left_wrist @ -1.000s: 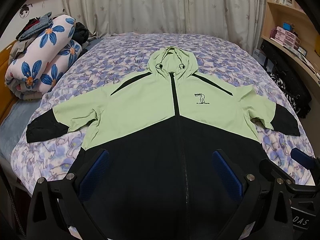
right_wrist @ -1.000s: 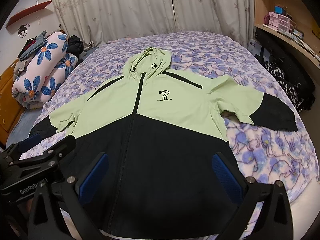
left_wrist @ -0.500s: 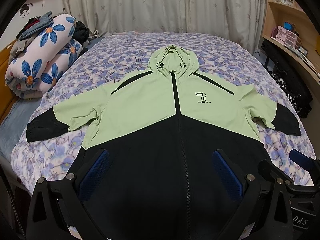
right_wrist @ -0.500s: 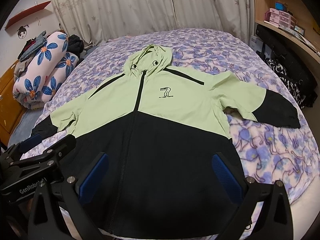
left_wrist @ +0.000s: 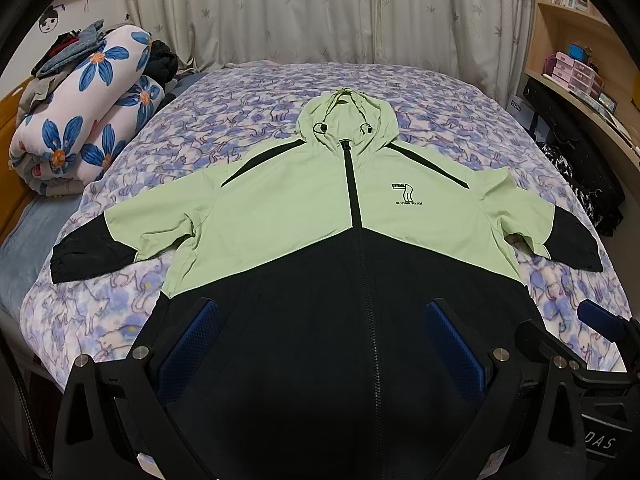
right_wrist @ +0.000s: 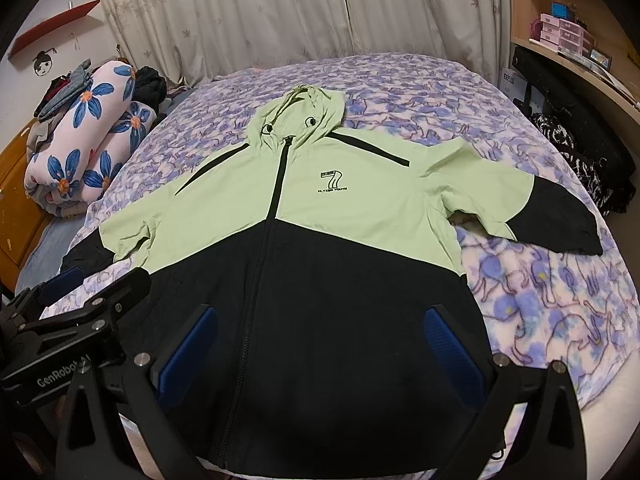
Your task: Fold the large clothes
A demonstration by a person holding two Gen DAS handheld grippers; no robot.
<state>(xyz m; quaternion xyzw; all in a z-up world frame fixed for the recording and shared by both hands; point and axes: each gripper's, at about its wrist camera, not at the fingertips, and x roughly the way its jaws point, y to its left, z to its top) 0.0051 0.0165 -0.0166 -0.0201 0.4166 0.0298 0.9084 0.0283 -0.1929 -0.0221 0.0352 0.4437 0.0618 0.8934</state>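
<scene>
Now I see the jacket [left_wrist: 304, 216] lying flat on the bed [left_wrist: 248, 96], front side up, zipper closed, with the hood toward the far edge of the bed and the black lower part toward the near edge. Upper half is light green, lower half is black, and a small logo with the number 7 sits on the chest. Both sleeves are spread out to the sides, each one ending in a black cuff part close to a side edge of the bed.

My left claw [left_wrist: 320, 344] is held above the black lower part of the jacket, near the near edge of the bed. Its two blue pads [left_wrist: 188, 348] stand wide apart and nothing is between them. My right claw [right_wrist: 320, 344] is in a similar place, also over the black part, with its fingers wide apart and holding nothing. In the right wrist view the left claw shows at the lower left corner, beside the left sleeve.

At the left side of the bed lies a rolled quilt [left_wrist: 80, 116] with blue flowers, and some clothes are piled on top of it. Curtains [left_wrist: 320, 12] hang behind the far edge. A wooden shelf [left_wrist: 576, 52] with small boxes stands at the right side.
</scene>
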